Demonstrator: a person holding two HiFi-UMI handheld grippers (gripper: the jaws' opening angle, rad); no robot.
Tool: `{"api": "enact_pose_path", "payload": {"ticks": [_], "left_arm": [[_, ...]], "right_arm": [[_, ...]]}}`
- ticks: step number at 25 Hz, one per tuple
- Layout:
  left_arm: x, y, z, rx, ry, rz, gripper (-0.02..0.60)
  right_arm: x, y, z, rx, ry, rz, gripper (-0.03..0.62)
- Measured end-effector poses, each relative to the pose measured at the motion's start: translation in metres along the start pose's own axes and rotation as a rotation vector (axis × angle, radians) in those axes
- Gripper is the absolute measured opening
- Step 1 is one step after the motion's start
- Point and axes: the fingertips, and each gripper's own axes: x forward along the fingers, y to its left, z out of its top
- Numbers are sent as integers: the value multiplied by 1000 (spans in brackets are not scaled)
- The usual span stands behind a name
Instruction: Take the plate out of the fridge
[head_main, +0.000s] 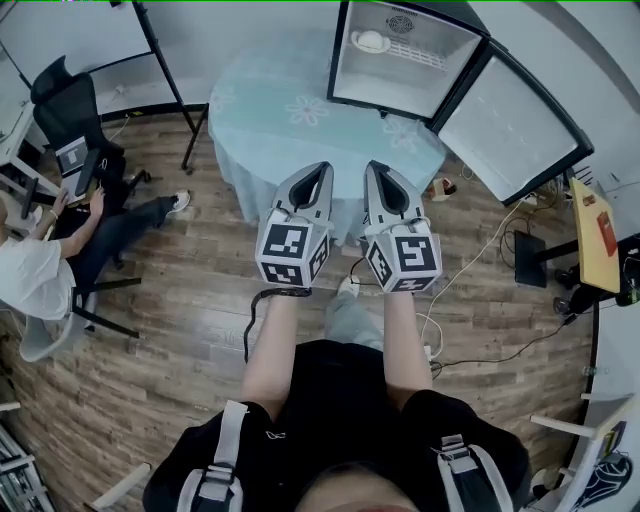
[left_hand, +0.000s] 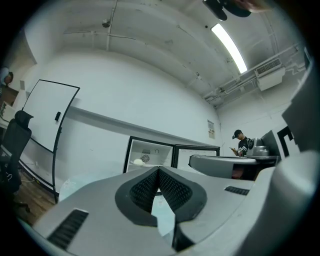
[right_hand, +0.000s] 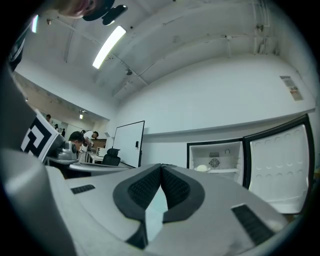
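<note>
Well, the plate sits on the upper shelf inside the fridge, at the left, w/ the door swung wide open. I see nothing else in the fridge. The plate is white and prob. ceramic, so stiff, smooth, a bit slippery, and it can break if dropped. I judge the best hold is the near rim, one pad above and one below. Both tools are well apart from it, on the near side of the table. The left gripper and right gripper have jaws pressed together, w/ nothing between them.
</note>
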Motion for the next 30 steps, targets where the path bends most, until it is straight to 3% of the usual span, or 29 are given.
{"api": "enact_pose_path", "payload": {"ticks": [8, 17, 21, 30], "left_arm": [[121, 7, -31, -29, 73, 26, 2], [232, 0, -23, -114, 40, 61, 2], [247, 14, -11, -121, 6, 98, 2], [261, 62, -16, -177, 30, 167, 2]], "right_arm": [[69, -107, -35, 79, 41, 2, 2], [116, -239, -31, 117, 58, -32, 2], [140, -242, -23, 120, 38, 27, 2], [198, -202, -42, 200, 77, 183, 2]]}}
